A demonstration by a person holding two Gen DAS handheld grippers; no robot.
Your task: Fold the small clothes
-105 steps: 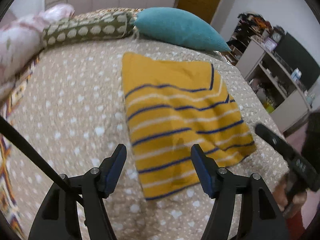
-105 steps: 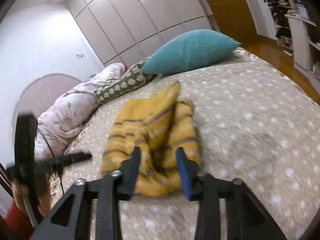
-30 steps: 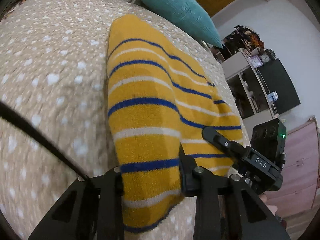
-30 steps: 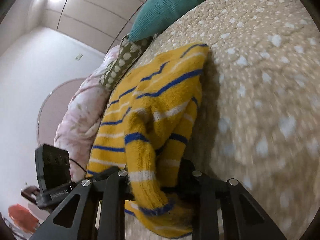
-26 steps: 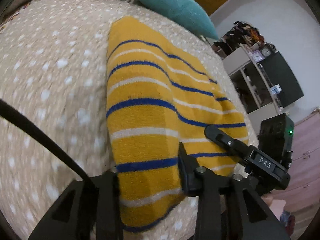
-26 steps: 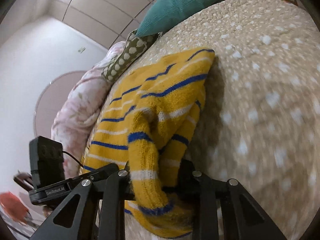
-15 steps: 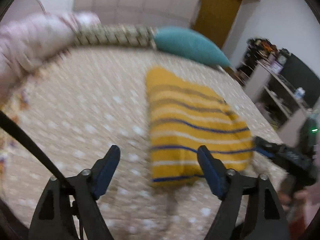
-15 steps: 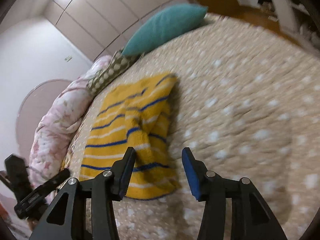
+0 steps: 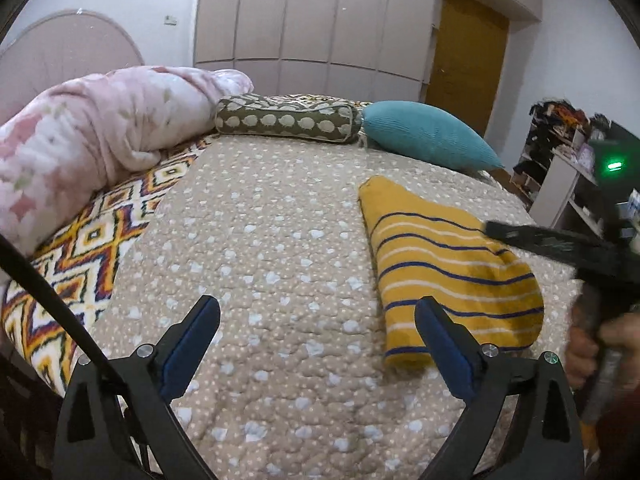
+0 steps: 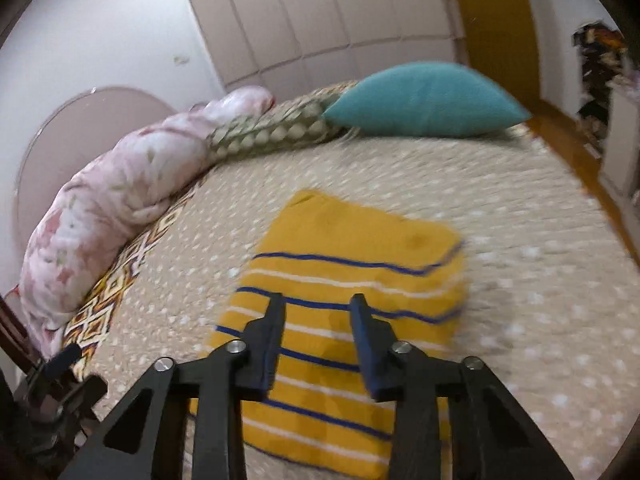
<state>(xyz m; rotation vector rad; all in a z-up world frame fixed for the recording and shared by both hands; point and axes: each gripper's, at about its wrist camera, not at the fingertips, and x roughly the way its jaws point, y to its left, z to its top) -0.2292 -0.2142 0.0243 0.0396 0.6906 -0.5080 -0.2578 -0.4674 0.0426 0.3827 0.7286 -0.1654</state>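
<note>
A yellow knitted sweater (image 9: 444,256) with blue and white stripes lies folded flat on the beige dotted bedspread (image 9: 272,264); it also shows in the right wrist view (image 10: 352,292). My left gripper (image 9: 316,332) is open and empty above the bedspread, left of the sweater. My right gripper (image 10: 318,312) is open and empty, hovering just over the sweater's near half. It also shows at the right edge of the left wrist view (image 9: 560,244).
A pink floral duvet roll (image 9: 100,132), a dotted bolster (image 9: 288,120) and a teal pillow (image 9: 428,136) line the head of the bed. A patterned blanket edge (image 9: 92,248) lies at the left. White shelves (image 9: 568,188) stand beyond the bed's right side.
Both grippers let go of the sweater, opened and pulled back and up. The sweater now lies folded on the bed. The left gripper has swung to the left of it.
</note>
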